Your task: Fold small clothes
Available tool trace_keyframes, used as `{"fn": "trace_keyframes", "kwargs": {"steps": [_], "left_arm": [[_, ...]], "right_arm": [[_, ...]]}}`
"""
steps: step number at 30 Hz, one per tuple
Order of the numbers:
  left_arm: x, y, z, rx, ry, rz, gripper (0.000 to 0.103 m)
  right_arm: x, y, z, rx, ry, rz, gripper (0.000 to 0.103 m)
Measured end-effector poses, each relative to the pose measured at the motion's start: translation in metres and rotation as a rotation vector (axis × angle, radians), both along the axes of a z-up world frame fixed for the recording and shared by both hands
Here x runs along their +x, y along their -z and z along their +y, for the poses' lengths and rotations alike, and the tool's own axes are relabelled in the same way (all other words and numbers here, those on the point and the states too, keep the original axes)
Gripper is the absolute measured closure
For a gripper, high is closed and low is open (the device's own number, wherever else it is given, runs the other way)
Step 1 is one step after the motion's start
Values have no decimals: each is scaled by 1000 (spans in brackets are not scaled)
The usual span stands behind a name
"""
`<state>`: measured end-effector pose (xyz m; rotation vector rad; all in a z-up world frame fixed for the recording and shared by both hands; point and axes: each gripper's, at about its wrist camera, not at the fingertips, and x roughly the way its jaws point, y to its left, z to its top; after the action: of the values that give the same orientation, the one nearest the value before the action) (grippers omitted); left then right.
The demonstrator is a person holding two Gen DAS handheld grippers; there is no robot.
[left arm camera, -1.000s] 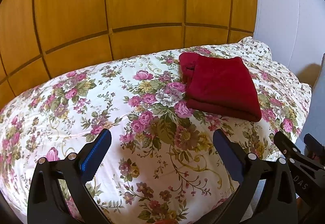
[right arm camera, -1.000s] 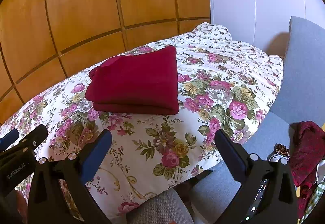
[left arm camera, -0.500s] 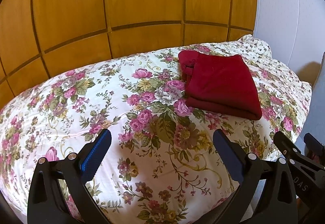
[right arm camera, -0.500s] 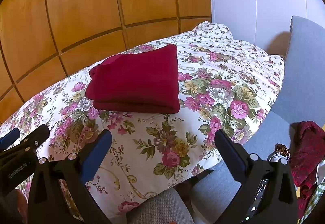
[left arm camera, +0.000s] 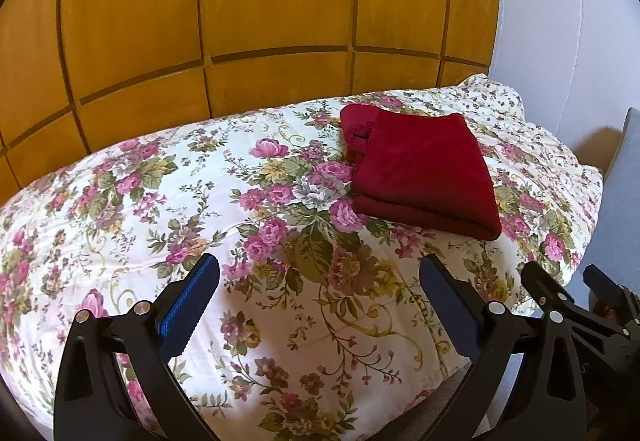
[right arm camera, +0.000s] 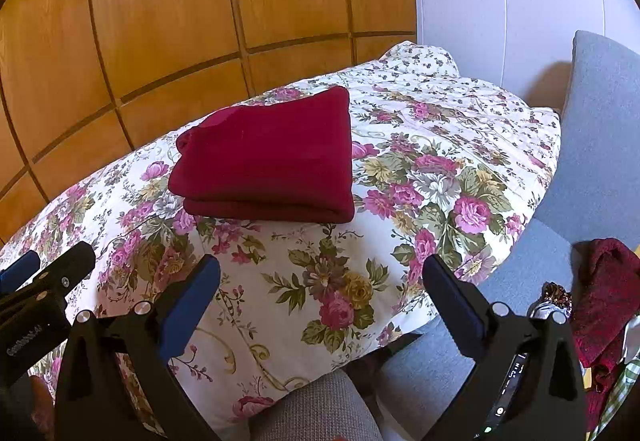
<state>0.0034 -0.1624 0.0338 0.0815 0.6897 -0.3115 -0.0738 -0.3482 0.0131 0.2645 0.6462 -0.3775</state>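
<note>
A dark red garment (left arm camera: 420, 169) lies folded into a neat rectangle on the floral quilt (left arm camera: 240, 241); it also shows in the right wrist view (right arm camera: 268, 157). My left gripper (left arm camera: 320, 281) is open and empty, held over the quilt's near part, short of the garment and to its left. My right gripper (right arm camera: 320, 281) is open and empty, over the quilt's front edge (right arm camera: 280, 321), below the garment. Neither touches the cloth.
A wooden panelled wall (left arm camera: 240, 1) stands behind the quilt, a white wall (right arm camera: 500, 1) at the right. A grey chair (right arm camera: 600, 121) is at the right, with more crumpled red cloth (right arm camera: 608, 289) and other items on its seat.
Both grippers have drawn back and risen slightly; the garment sits a little lower in both views. The garment itself has not moved and both grippers stay open.
</note>
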Motion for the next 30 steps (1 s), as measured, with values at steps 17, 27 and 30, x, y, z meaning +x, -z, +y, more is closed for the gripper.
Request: {"fn": "trace_keyframes", "kwargs": {"steps": [17, 27, 30], "left_arm": [[-7, 0, -5, 2, 36, -20, 4], [-10, -1, -8, 13, 53, -19, 4], [-10, 0, -8, 16, 54, -18, 4]], "right_arm": [[0, 1, -1, 5, -1, 0, 2], [2, 3, -3, 6, -10, 4, 2], [2, 3, -3, 7, -9, 3, 2]]}}
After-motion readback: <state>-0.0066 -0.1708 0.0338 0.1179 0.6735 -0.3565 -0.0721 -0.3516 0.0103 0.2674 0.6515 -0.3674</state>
